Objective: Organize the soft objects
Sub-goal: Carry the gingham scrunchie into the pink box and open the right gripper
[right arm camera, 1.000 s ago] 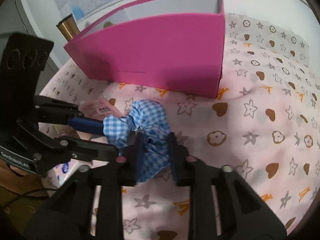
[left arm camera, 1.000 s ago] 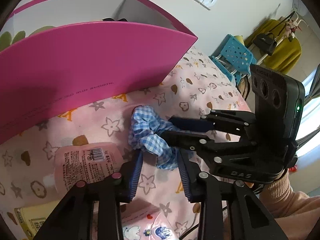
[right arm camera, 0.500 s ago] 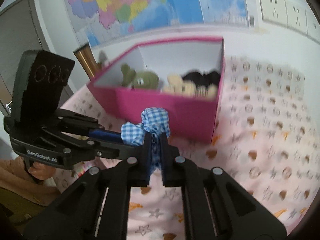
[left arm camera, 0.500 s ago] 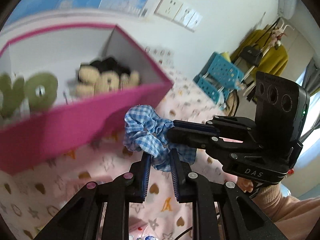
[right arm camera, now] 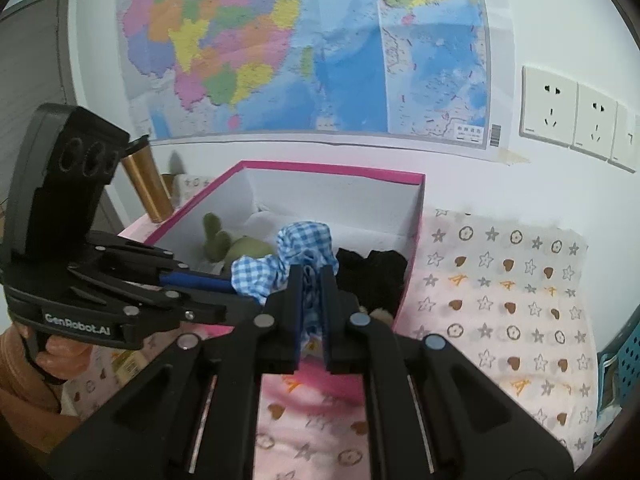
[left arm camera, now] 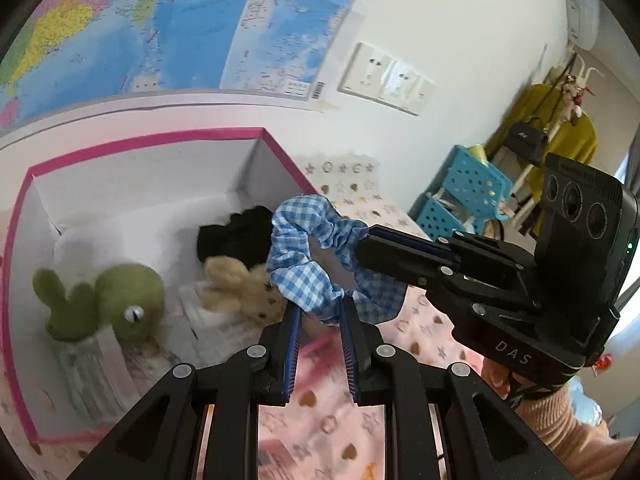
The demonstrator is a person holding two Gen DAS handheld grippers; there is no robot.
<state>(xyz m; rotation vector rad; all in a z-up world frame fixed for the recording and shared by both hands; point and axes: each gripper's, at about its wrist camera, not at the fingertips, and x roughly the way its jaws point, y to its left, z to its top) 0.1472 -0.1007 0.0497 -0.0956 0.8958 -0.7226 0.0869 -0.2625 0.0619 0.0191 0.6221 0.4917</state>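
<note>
A blue-and-white checked scrunchie (left arm camera: 308,256) hangs in the air, stretched between both grippers, over the near right edge of the pink box (left arm camera: 132,144). My left gripper (left arm camera: 320,308) is shut on its lower part. My right gripper (right arm camera: 311,276) is shut on its other side (right arm camera: 306,244); it also shows in the left wrist view (left arm camera: 362,240). In the box lie a green plush frog (left arm camera: 120,300), a beige plush toy (left arm camera: 240,284) and a black soft item (left arm camera: 236,232).
The box stands on a pink cloth (right arm camera: 500,300) printed with stars and hearts, against a wall with a map (right arm camera: 304,48) and sockets (right arm camera: 576,116). A gold tumbler (right arm camera: 146,184) stands left of the box. Blue plastic crates (left arm camera: 460,196) are at the right.
Both grippers have closed on the scrunchie, lifted it off the cloth and carried it up over the box's edge. The box's inside has come into view.
</note>
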